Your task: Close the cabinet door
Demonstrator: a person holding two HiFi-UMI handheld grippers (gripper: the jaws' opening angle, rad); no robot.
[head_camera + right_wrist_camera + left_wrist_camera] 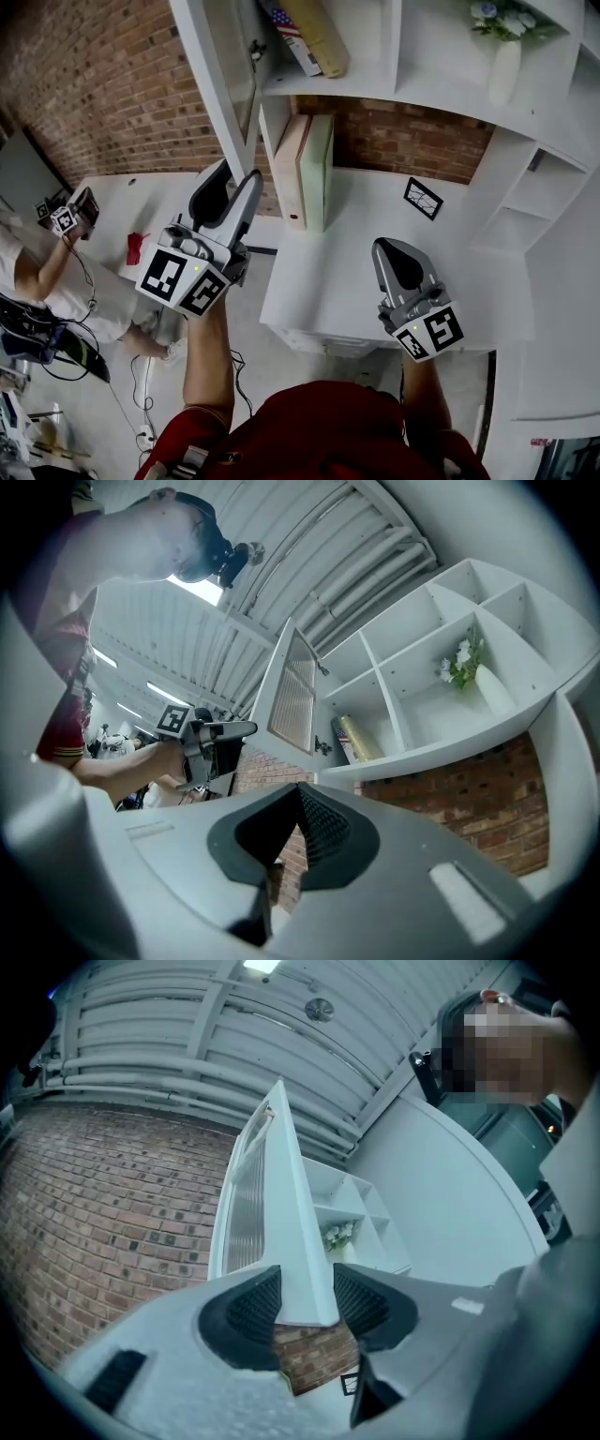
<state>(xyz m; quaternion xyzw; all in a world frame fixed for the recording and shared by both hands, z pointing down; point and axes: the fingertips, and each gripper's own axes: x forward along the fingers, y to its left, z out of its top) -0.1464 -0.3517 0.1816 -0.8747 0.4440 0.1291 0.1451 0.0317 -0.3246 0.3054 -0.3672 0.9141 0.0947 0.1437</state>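
Observation:
The white cabinet door (216,84) stands swung out from the shelf unit, edge-on toward me. My left gripper (230,183) reaches up to its lower corner. In the left gripper view the door (281,1222) runs down between the two ribbed pads (253,1307), and no gap shows on either side of it at my left gripper (307,1302). My right gripper (398,253) hovers over the white desk (375,281), shut and holding nothing; its pads meet in the right gripper view (298,827). That view also shows the door (295,691) and my left gripper (225,731) beside it.
Books (309,33) lie in the open compartment behind the door. Two binders (305,169) stand on the desk below, with a small picture frame (424,197) to their right. A vase of flowers (502,56) sits on an upper shelf. Another person (37,272) is at the far left.

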